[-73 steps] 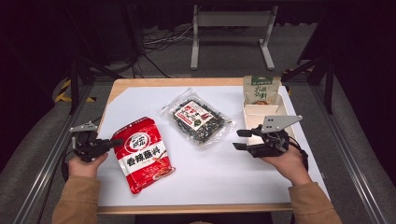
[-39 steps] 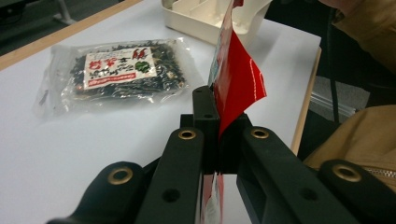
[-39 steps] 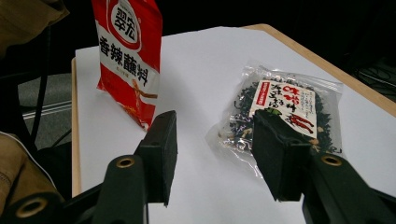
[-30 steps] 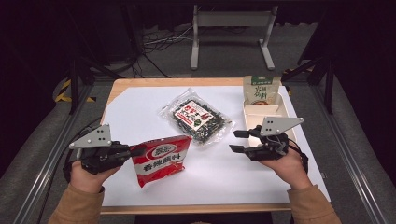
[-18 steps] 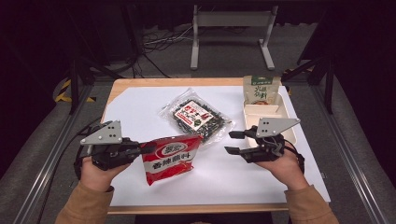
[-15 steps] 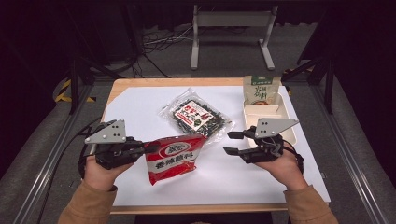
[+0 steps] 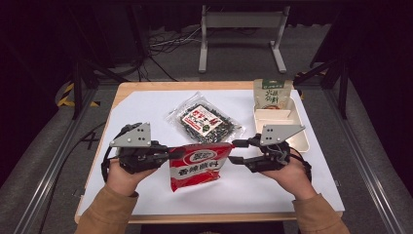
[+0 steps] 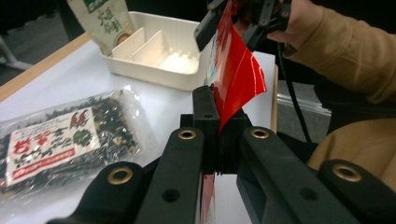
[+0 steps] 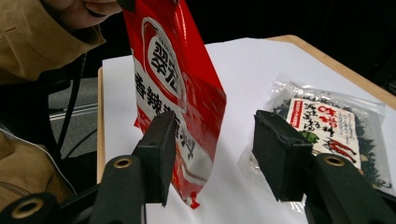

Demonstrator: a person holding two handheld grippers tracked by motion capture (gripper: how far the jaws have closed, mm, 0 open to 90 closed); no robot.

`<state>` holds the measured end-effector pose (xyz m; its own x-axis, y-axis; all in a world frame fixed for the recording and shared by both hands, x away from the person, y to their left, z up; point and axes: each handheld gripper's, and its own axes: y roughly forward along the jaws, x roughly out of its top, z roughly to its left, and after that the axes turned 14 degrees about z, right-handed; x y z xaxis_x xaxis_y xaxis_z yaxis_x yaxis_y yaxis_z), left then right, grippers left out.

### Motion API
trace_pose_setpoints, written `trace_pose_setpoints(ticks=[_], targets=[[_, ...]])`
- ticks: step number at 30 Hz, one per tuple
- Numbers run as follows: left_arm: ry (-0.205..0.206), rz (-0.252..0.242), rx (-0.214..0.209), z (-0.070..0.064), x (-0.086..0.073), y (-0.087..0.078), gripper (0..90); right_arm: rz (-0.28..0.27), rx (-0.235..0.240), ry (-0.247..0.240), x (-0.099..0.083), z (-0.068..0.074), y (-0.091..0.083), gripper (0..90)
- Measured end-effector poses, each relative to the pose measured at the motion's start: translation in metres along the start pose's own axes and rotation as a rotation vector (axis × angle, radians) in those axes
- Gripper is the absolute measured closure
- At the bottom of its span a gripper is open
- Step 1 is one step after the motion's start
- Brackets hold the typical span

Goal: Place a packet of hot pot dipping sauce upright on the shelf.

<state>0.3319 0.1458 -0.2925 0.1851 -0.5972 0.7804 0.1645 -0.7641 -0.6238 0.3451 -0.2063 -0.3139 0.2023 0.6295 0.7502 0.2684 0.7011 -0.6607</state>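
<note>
Near the front of the bench, the left gripper [image 7: 163,155] has its fingers clamped on the left top corner of the glossy red foil snack bag [image 7: 199,165], which hangs above the white sheet [image 7: 146,107] with its long axis running left to right between the hands. The right gripper [image 7: 233,151] stands at the bag's right edge with fingers spread wide, the nearest finger [image 9: 159,149] just in front of the printed face, so a short move left would bring that edge between them. Farther back lie a clear pouch of dark dried seaweed [image 7: 204,122] and, to the right, a cream divided plastic tray [image 7: 297,129] with a green-and-white packet [image 7: 270,93] leaning at its far end; dark floor and a metal stand lie beyond.

Red snack bag [image 9: 175,88]: white oval "翠花", below "香辣". Other packs' print unreadable.
</note>
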Motion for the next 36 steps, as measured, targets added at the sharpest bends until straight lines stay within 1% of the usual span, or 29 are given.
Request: trace_pose_setpoints(ticks=[4,8,9,11,15,17,20,23,27,31,33,36], targets=[[0.012,-0.019,-0.019,-0.002,0.005,0.005,89.2,0.011,0.023,0.006,-0.002,-0.001,0.007,49.6],[0.021,-0.035,-0.023,-0.004,0.009,0.007,89.2,0.007,0.04,-0.004,-0.003,-0.001,0.012,50.8],[0.022,-0.041,-0.024,-0.005,0.01,0.007,89.2,0.001,0.054,-0.005,-0.004,-0.001,0.015,51.2],[0.021,-0.048,-0.026,-0.006,0.011,0.007,89.2,-0.002,0.067,-0.003,-0.007,-0.003,0.02,51.7],[0.025,-0.056,-0.021,-0.007,0.013,0.007,89.2,-0.005,0.091,0.005,-0.014,-0.008,0.028,55.2],[0.028,-0.058,-0.02,-0.007,0.013,0.007,89.2,-0.004,0.098,0.011,-0.015,-0.009,0.03,56.2],[0.016,-0.068,-0.013,-0.006,0.012,0.005,89.2,0.009,0.125,0.012,-0.016,-0.01,0.033,60.4],[0.013,-0.084,-0.011,-0.005,0.011,0.002,89.2,0.025,0.142,0.022,-0.017,-0.01,0.037,61.7],[0.013,-0.094,0.001,-0.005,0.01,-0.001,89.2,0.04,0.155,0.023,-0.018,-0.009,0.043,66.2],[0.011,-0.102,0.003,-0.004,0.009,-0.002,89.2,0.041,0.148,0.015,-0.017,-0.008,0.044,70.9],[0.006,-0.109,0.0,-0.004,0.009,-0.004,89.2,0.038,0.137,0.005,-0.016,-0.007,0.044,74.3],[0.002,-0.117,0.001,-0.004,0.008,-0.005,89.2,0.037,0.142,-0.012,-0.015,-0.005,0.044,79.8]])
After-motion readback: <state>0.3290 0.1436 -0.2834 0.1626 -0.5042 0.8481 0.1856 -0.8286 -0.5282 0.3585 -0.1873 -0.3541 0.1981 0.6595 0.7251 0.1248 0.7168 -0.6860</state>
